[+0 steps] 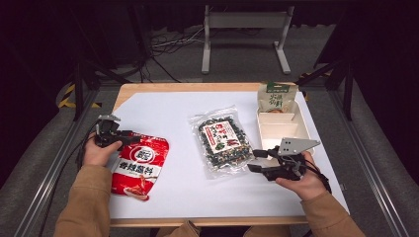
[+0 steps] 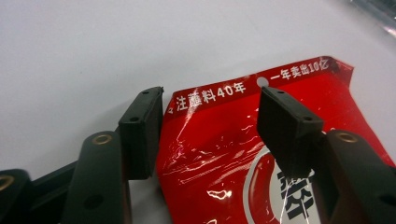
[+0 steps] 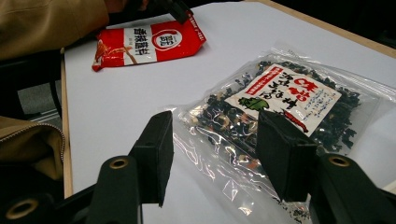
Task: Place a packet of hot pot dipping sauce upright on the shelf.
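A red snack packet [image 1: 138,168] [image 2: 219,154] lies flat at the table's front left. My left gripper [image 1: 129,139] [image 2: 210,121] is low at its top edge. The jaws stand apart and straddle the packet's upper corner, one pad at the edge and one over the red film, with a gap showing. A clear bag of dark dried food [image 1: 223,140] [image 3: 280,100] lies at the centre. My right gripper [image 1: 254,160] [image 3: 212,149] stands open at that bag's near right corner, with the clear film between the pads and not pinched. The red packet [image 3: 149,42] lies far off in the right gripper view.
A white divided box [image 1: 281,129] stands at the back right, with a green packet [image 1: 276,96] leaning at its far end. The white table sheet [image 1: 163,108] is bare at the back left. A tan sleeve [image 3: 46,18] reaches toward the red packet.
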A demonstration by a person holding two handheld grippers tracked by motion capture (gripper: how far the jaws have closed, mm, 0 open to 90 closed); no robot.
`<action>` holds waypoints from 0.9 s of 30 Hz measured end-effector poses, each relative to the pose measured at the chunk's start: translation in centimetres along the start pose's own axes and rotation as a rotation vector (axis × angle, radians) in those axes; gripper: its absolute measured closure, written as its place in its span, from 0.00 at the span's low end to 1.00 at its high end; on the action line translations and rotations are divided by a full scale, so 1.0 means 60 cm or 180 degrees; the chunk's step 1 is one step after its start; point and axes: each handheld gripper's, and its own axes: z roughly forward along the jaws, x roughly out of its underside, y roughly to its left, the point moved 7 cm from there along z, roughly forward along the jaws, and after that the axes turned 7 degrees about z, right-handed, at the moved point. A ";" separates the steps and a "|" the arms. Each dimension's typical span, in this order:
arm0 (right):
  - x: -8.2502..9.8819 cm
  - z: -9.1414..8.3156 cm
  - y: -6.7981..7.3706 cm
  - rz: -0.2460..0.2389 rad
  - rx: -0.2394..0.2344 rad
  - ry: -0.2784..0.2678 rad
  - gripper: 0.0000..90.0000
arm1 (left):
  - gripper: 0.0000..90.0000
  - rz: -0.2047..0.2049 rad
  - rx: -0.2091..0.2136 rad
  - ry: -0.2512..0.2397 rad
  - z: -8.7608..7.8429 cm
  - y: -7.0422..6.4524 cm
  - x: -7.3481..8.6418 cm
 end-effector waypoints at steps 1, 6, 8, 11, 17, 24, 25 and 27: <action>-0.001 0.000 0.000 0.0000 0.0000 -0.0011 0.52 | 0.54 0.0039 -0.0045 0.0019 0.000 0.000 0.001; -0.002 -0.002 -0.002 0.0018 0.0036 -0.0025 0.51 | 0.73 0.0124 -0.0205 0.0145 -0.004 -0.003 0.004; -0.002 -0.002 -0.002 0.0031 0.0028 -0.0036 0.50 | 0.79 0.0129 -0.0206 0.0169 -0.003 -0.004 0.005; -0.004 -0.003 -0.001 0.0041 0.0026 -0.0053 0.49 | 0.84 0.0173 -0.0228 0.0209 -0.002 -0.004 0.007; -0.006 -0.003 0.001 0.0046 0.0005 -0.0072 0.49 | 0.96 0.0220 -0.0270 0.0225 -0.004 -0.005 0.005; -0.006 -0.005 0.002 0.0149 -0.0034 -0.0015 0.53 | 0.99 0.0306 -0.0399 0.0225 -0.016 -0.013 -0.003; -0.006 -0.005 0.002 0.0170 -0.0044 0.0005 0.54 | 0.99 0.0325 -0.0415 0.0220 -0.018 -0.013 -0.005; -0.006 -0.005 0.004 0.0148 -0.0034 0.0026 0.55 | 0.99 0.0339 -0.0402 0.0218 -0.025 -0.015 -0.006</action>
